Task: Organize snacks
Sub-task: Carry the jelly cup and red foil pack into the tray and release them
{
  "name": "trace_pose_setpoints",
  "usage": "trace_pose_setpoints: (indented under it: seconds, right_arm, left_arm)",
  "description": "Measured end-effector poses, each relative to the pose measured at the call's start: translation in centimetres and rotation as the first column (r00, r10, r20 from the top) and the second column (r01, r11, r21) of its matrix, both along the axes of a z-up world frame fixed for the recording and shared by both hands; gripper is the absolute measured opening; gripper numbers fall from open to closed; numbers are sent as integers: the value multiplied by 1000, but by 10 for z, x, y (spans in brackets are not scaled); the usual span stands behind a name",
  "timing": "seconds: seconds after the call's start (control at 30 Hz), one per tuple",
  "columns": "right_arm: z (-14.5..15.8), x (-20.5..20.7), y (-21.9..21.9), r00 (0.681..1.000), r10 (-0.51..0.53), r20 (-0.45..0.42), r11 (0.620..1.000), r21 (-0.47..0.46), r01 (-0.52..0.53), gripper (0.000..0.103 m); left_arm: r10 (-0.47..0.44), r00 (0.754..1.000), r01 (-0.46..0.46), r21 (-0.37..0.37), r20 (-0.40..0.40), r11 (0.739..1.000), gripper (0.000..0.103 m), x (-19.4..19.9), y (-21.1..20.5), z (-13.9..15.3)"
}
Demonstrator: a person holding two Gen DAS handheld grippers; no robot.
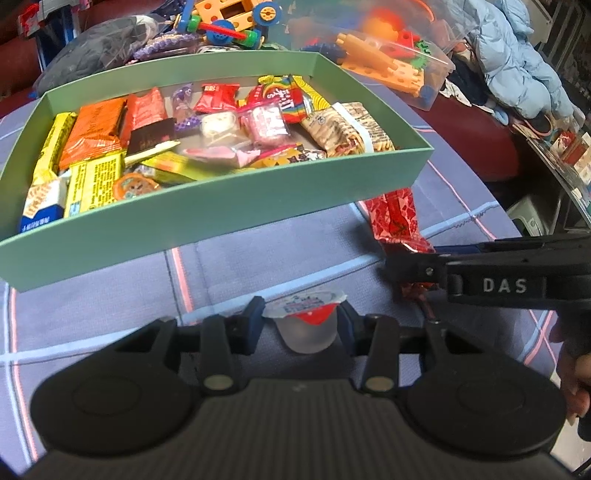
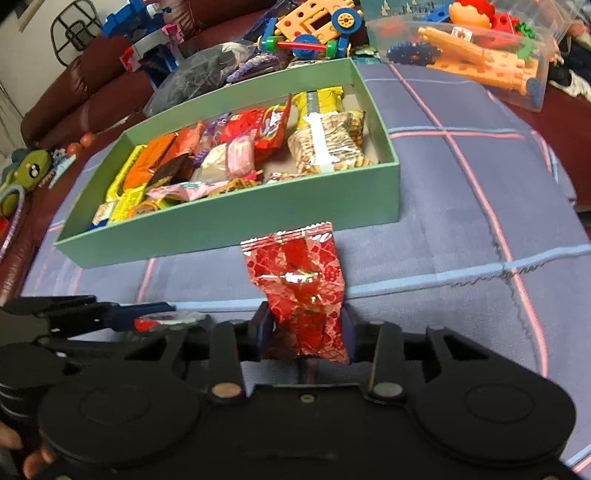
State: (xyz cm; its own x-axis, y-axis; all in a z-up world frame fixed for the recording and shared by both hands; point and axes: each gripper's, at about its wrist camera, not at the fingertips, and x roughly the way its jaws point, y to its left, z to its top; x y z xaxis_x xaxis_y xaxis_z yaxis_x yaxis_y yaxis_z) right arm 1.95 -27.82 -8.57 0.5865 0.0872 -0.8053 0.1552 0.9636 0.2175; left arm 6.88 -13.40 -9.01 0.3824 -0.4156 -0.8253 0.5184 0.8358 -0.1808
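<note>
A green box (image 1: 229,201) (image 2: 258,212) holding several wrapped snacks sits on a blue checked cloth. My left gripper (image 1: 302,319) is shut on a small clear jelly cup (image 1: 306,325) with a red and white lid, just in front of the box. My right gripper (image 2: 308,325) is shut on a red foil snack packet (image 2: 301,288), whose far end rises toward the box's near wall. The left wrist view shows the same red packet (image 1: 397,221) to the right, with the right gripper (image 1: 413,273) on its near end. In the right wrist view the left gripper (image 2: 173,319) shows at the left with the cup.
Behind the box lie construction toys (image 1: 229,18) and a clear tub of toy parts (image 1: 399,62) (image 2: 480,55). A dark bag (image 2: 207,74) sits behind the box's left end. A light blue jacket (image 1: 517,51) lies on a maroon sofa at the right. A hand (image 1: 576,373) holds the right gripper.
</note>
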Motion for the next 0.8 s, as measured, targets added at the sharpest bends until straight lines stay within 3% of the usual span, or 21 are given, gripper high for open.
trace_pose_setpoints:
  seconds: [0.33,0.57,0.8]
  right_arm:
    - [46,1,9,994,36,105,997,61,-43,37]
    - [72,49,2,987,-4,163,997,83,-10,37]
    - [79,114,-17,983,-49,175,993,117,29,37]
  left_arm:
    - [24,998,-20,-60,57,998,41,20,14,49]
    - [96,990,-91,-60,99,994,41,82,19,78]
    - [148,985,-143,-57,87,988,41,154,13,81]
